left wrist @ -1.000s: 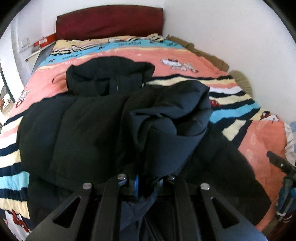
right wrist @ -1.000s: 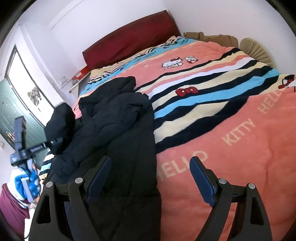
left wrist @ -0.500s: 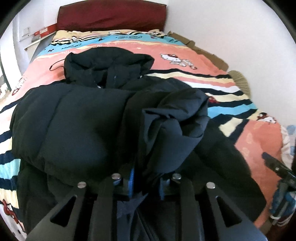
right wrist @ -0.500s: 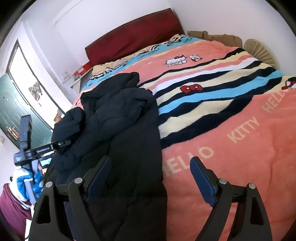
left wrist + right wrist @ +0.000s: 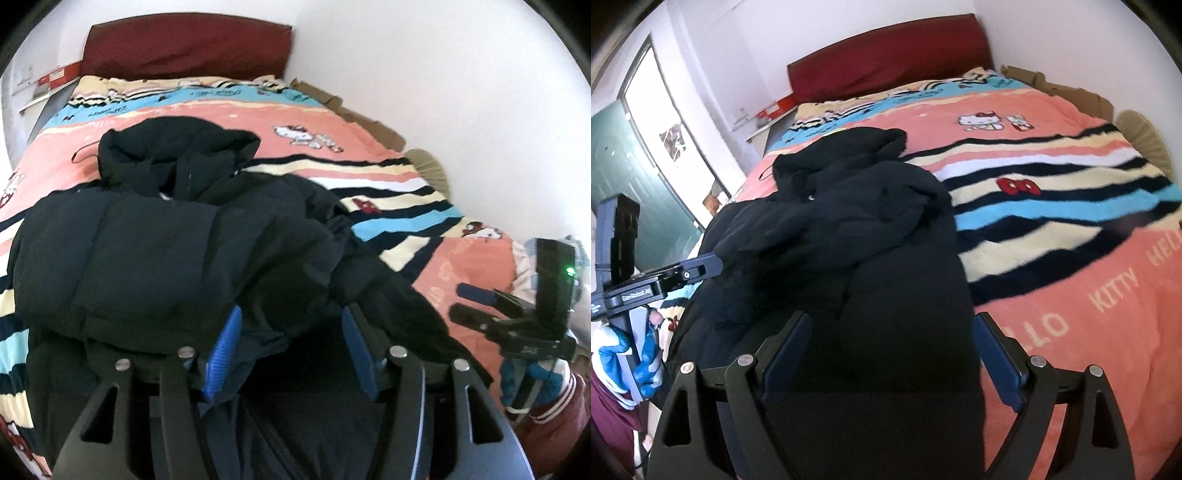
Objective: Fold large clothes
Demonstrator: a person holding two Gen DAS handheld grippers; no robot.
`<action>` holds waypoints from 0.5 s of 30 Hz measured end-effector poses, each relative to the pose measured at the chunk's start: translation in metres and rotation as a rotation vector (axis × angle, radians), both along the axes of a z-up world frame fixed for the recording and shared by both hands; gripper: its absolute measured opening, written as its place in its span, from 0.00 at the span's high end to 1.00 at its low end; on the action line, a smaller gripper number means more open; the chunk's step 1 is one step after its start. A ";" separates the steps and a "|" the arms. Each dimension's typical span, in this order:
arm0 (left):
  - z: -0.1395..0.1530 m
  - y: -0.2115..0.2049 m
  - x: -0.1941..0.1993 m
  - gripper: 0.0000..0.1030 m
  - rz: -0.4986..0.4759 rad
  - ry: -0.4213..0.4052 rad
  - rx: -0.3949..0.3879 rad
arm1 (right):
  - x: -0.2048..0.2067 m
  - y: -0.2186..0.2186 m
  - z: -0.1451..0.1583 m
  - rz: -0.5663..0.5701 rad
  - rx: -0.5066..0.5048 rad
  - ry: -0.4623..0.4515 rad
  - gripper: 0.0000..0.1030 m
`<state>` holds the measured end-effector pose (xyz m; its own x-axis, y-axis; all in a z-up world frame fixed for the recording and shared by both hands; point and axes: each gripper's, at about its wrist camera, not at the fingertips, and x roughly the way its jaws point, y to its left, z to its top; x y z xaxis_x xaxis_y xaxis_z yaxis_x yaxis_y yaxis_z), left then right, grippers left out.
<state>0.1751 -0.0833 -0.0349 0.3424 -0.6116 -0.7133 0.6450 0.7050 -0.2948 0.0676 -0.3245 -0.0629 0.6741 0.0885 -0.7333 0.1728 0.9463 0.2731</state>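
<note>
A black padded jacket (image 5: 155, 258) lies on the bed, hood (image 5: 173, 155) toward the headboard, one sleeve folded across its body. It also shows in the right wrist view (image 5: 871, 236). My left gripper (image 5: 291, 332) is open, its blue pads on either side of the jacket's near edge, the fabric lying loose between them. My right gripper (image 5: 890, 343) is open over the jacket's lower right part. The right gripper also shows at the right of the left wrist view (image 5: 480, 306), and the left gripper at the left of the right wrist view (image 5: 683, 269).
The bed carries a pink, blue and black striped Hello Kitty blanket (image 5: 1071, 206) with a dark red headboard (image 5: 886, 55) at the far end. A white wall runs along the right side. A green door (image 5: 613, 170) and window stand at the left.
My left gripper has opened and let go of the sleeve, which now lies flat across the jacket. My right gripper has moved left over the jacket's lower part.
</note>
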 end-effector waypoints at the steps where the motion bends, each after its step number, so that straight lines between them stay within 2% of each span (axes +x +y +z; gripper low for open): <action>1: 0.003 0.005 0.000 0.46 0.004 -0.006 -0.009 | 0.002 0.003 0.002 0.006 -0.006 0.000 0.15; 6: 0.023 0.050 0.024 0.46 0.100 -0.052 -0.003 | 0.024 0.022 0.018 0.054 -0.041 -0.010 0.15; 10: 0.035 0.095 0.061 0.46 0.220 -0.093 0.044 | 0.056 0.048 0.034 0.132 -0.084 -0.035 0.15; 15: 0.038 0.128 0.104 0.46 0.308 -0.107 0.069 | 0.110 0.084 0.046 0.217 -0.121 -0.066 0.15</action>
